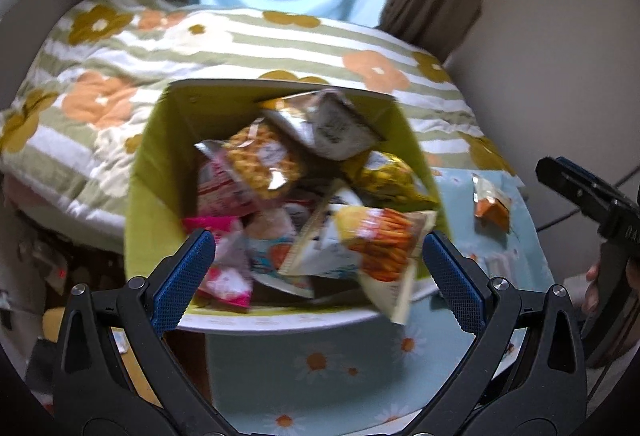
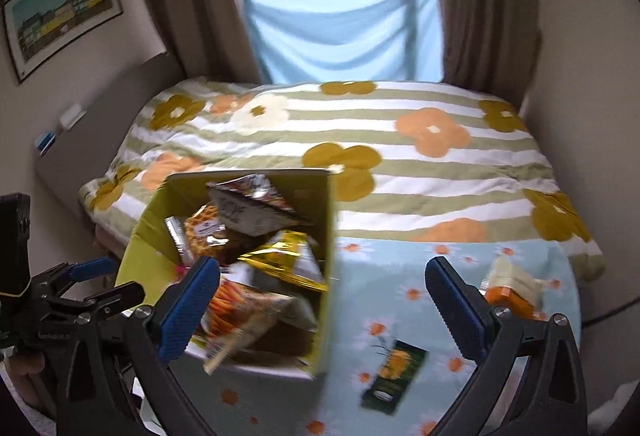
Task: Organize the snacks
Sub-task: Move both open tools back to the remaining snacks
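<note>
A yellow-green box (image 1: 152, 172) stands on a small table with a blue daisy cloth (image 1: 320, 368), full of several snack packets. An orange stick-snack packet (image 1: 384, 248) hangs over the box's near rim. My left gripper (image 1: 320, 276) hovers open above that rim with nothing between its blue pads. In the right wrist view the box (image 2: 326, 256) is at left, and my right gripper (image 2: 322, 308) stands wide open and empty above its right corner. On the cloth lie a dark green packet (image 2: 394, 376) and an orange-and-white packet (image 2: 512, 288), the latter also in the left wrist view (image 1: 492, 204).
A bed with a striped flower quilt (image 2: 360, 132) lies right behind the table, under a window with brown curtains (image 2: 480, 16). A wall (image 1: 560, 36) closes in on the right. Clutter sits on the floor (image 1: 48, 260) left of the box.
</note>
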`<state>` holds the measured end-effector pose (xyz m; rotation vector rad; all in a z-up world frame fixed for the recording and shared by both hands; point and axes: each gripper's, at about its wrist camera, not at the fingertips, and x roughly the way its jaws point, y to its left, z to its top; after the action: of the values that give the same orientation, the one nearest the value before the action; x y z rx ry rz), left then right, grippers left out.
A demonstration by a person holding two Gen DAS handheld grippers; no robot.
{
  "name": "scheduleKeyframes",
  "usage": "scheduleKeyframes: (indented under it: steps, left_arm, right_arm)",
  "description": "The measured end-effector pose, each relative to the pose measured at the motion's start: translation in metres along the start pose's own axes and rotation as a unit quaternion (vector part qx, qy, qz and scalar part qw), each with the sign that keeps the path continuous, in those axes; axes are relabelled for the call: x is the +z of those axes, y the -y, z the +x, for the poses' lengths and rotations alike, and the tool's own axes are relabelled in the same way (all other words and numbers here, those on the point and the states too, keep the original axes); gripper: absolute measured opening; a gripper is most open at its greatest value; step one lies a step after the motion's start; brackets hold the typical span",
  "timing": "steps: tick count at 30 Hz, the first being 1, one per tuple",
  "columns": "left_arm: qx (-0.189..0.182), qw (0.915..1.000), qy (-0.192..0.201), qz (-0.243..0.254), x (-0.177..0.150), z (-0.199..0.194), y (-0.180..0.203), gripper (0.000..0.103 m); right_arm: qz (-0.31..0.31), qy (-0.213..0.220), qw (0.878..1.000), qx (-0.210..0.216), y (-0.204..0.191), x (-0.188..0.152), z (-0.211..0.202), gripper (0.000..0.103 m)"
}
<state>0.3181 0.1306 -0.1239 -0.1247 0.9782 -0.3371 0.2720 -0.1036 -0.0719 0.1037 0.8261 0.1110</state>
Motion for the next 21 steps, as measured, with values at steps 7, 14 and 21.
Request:
scheduleKeyframes:
  steps: [7, 14, 21]
  left_arm:
    - [-0.005, 0.9992, 0.009, 0.039, -0.018, -0.008, 0.066, 0.103]
    - [-0.003, 0.9991, 0.009, 0.041, -0.044, -0.003, 0.136, 0.103]
    - [0.005, 0.9994, -0.004, 0.034, -0.073, 0.009, 0.195, 0.103]
  right_arm:
    - [0.021, 0.001, 0.999, -0.024, 0.062, -0.022, -0.039, 0.102]
    - [0.015, -0.002, 0.999, -0.034, 0.122, -0.053, -0.072, 0.102]
    - [0.037, -0.023, 0.999, -0.011, 0.177, -0.093, -0.087, 0.102]
